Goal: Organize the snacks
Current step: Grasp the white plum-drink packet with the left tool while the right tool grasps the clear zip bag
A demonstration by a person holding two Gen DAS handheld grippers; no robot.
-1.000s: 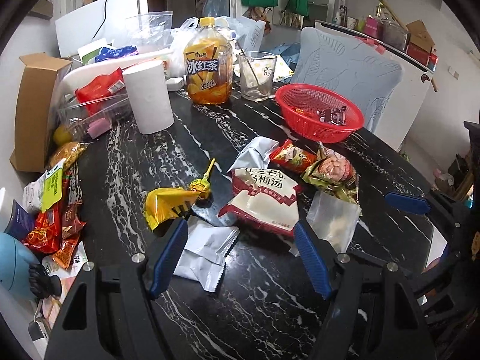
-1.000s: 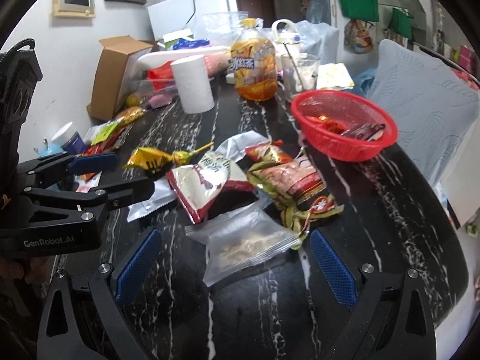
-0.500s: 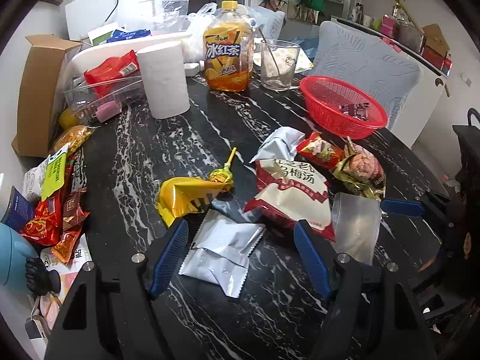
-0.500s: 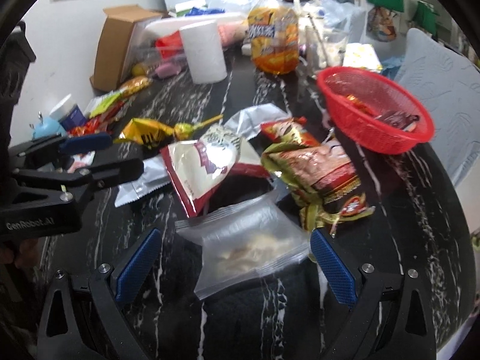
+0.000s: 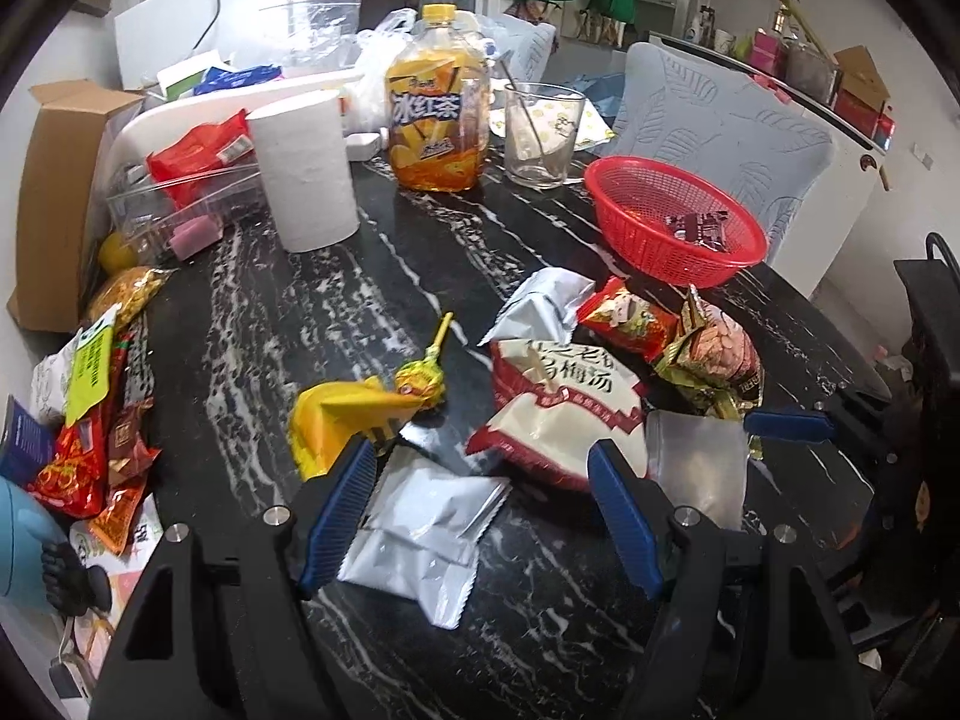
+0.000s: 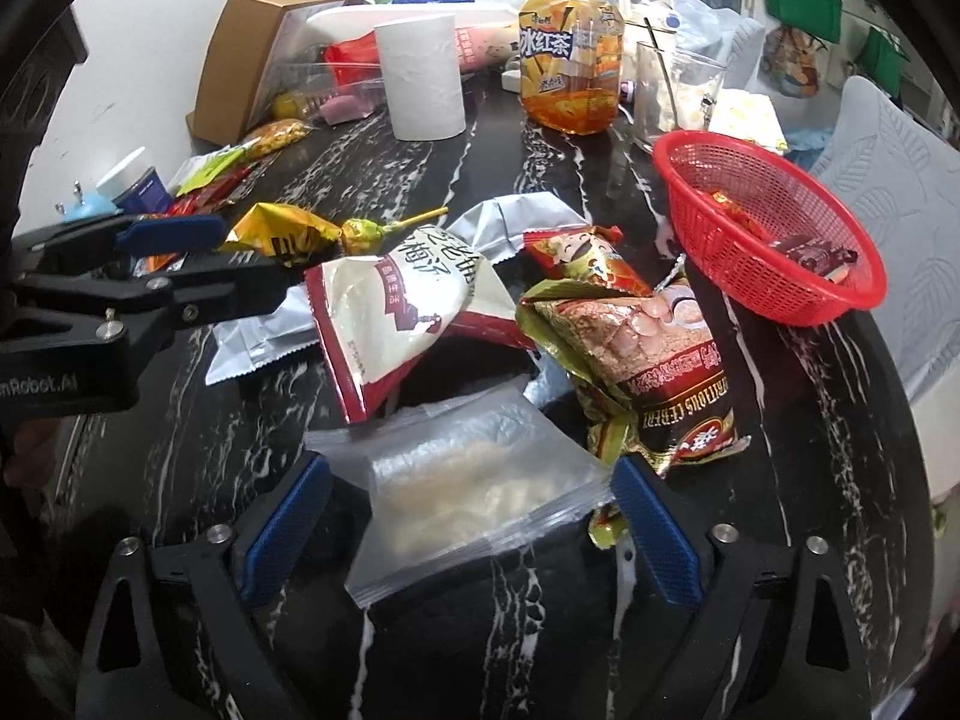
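The right gripper (image 6: 471, 531) is hovering over a clear plastic packet (image 6: 474, 483) lying flat on the black marble table (image 6: 810, 420), its jaws just having narrowed a little yet standing apart and touching nothing, the packet's long axis running slantwise from near left to far right between the pads. The left gripper (image 5: 480, 516) is likewise standing released above a silver foil packet (image 5: 420, 531), whose long axis is pointing away toward the white-and-red pouch (image 5: 552, 414), with the red basket (image 5: 678, 222) sitting well beyond.

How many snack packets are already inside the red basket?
2 visible: a dark brown wrapped bar against the red plastic mesh basket's near-right wall, and a small orange-red wrapped sweet near its middle. Others could be hidden behind the rim.
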